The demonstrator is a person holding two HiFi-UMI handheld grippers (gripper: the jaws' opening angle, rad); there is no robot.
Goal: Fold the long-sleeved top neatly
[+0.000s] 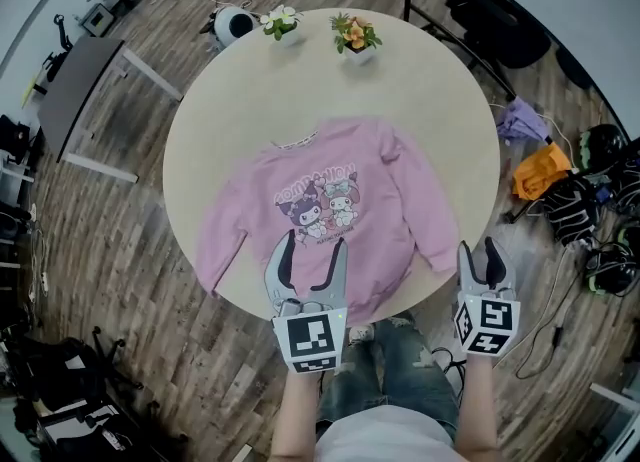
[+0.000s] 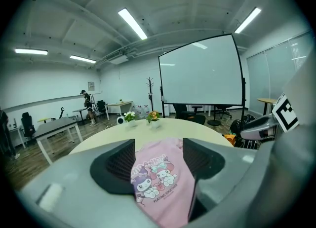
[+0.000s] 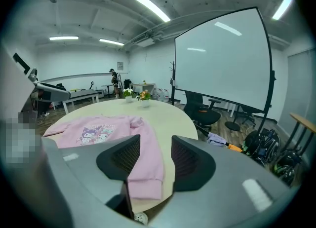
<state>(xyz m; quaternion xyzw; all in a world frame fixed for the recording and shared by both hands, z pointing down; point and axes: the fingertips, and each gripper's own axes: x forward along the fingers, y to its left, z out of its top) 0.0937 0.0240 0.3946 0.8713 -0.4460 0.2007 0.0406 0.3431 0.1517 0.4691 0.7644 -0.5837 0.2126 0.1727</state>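
Round table [image 1: 205,130] fills the frame's middle. The pink top [image 1: 345,175] lies flat on it, print up, sleeves spread, toward the lower edge. Left gripper [image 1: 316,242], at bottom centre over the hem, has its jaws spread and empty. Right gripper [image 1: 478,250], at lower right near a cuff, likewise. Two flower pots [image 1: 283,24] sit at the table's upper edge.

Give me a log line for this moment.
top: flat on table, unfolded | left gripper: open, empty, above top | right gripper: open, empty, near sleeve
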